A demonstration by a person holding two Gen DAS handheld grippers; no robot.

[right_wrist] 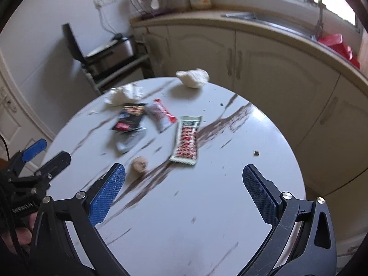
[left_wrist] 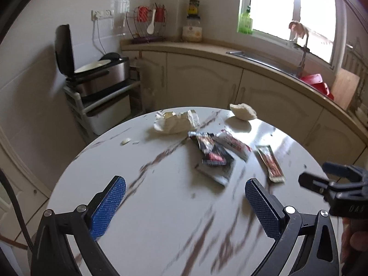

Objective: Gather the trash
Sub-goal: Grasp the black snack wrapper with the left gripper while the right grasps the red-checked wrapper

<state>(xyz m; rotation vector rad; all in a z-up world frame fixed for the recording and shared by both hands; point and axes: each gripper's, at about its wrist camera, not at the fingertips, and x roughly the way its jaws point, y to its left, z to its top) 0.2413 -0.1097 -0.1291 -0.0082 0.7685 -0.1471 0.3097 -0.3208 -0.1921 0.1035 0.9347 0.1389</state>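
We hold both grippers above a round marble-look table, and the trash lies on its far half, ahead of the fingers.

The left gripper has its two blue-padded fingers spread wide apart, and nothing is between them. Beyond its fingertips, a little right of the middle, lies a black and red wrapper on top of a grey one. Just to its right is a white and red wrapper, and further right a long narrow snack wrapper, which lies just beyond the tip of the right finger. At the far edge we see a crumpled white paper and a white tissue lump, well apart from the fingers.

The right gripper is also wide open and holds nothing. A small brown crumpled scrap lies just beside the tip of its left finger, but we cannot tell if it touches it. The long narrow snack wrapper lies ahead, between the lines of the two fingers, apart from both.

Behind the table are cream cabinets, a sink under the window, and an open-lidded cooker on a small rack.
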